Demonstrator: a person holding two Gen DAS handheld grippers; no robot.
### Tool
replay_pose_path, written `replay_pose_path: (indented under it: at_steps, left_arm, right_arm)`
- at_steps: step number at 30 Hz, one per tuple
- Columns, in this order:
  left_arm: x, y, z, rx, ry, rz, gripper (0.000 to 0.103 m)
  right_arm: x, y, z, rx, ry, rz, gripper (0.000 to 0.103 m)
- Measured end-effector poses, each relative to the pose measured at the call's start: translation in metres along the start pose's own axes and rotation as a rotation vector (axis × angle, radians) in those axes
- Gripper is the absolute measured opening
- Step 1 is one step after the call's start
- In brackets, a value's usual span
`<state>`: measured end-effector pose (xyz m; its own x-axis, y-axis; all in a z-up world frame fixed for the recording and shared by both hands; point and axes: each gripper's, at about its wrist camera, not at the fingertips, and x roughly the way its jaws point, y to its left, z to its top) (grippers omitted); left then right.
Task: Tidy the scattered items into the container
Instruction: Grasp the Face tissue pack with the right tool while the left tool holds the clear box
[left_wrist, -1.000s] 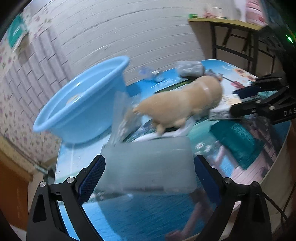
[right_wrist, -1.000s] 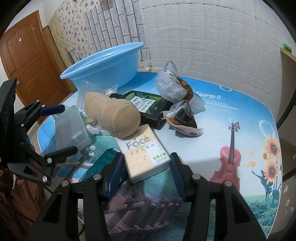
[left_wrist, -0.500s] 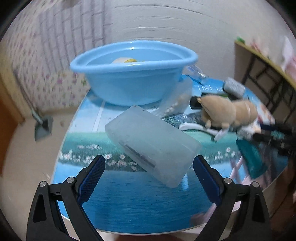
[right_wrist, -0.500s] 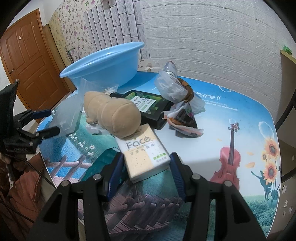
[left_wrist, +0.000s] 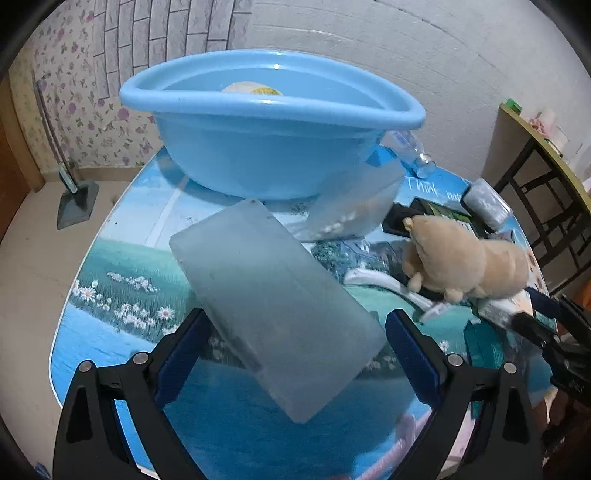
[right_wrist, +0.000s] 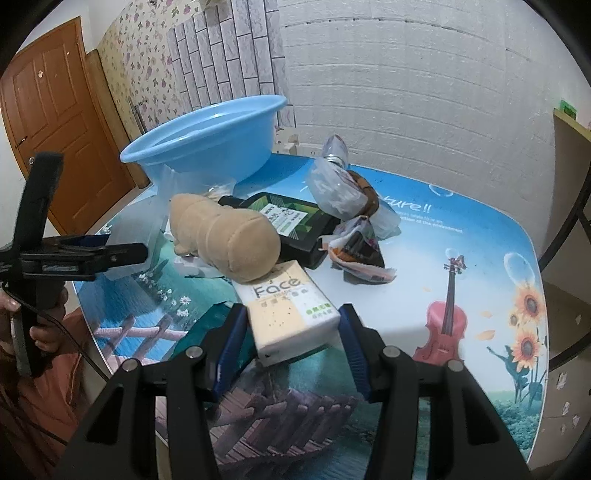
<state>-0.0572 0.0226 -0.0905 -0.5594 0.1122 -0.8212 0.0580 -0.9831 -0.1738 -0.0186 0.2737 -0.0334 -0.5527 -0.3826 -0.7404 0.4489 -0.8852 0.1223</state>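
Frosted box (left_wrist: 273, 314) rotated, contents indistinct

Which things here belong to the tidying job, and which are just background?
Job: blue basin; frosted plastic box in the left gripper; Face tissue pack between the right gripper's fingers; plush toy; black pouch.

Background: door; side table.
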Motion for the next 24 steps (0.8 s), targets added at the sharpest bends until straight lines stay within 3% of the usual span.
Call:
replay_pose_path:
  at_steps: [7,10,17,24]
  left_arm:
    - [-0.012,0.008,-0.01,0.039,-0.016,-0.063,0.074]
    - [-0.019,0.012,-0.017,0.054,-0.02,-0.073,0.07]
    - [-0.038,0.026,-0.034,0.092,-0.009,-0.045,0.068]
    - [-0.042,0.027,-0.04,0.172,-0.024,0.077,0.071]
  right_arm:
    - [-0.004,-0.001,-0.004,-0.014,0.011,-0.064,0.05]
    - [-0.008,-0.007,-0.007,0.014,0.01,-0.087,0.05]
    - [-0.013,-0.013,-0.015,0.04,0.052,-0.154,0.05]
    - [-0.011,0.005,-0.02,0.007,0.124,-0.135,0.05]
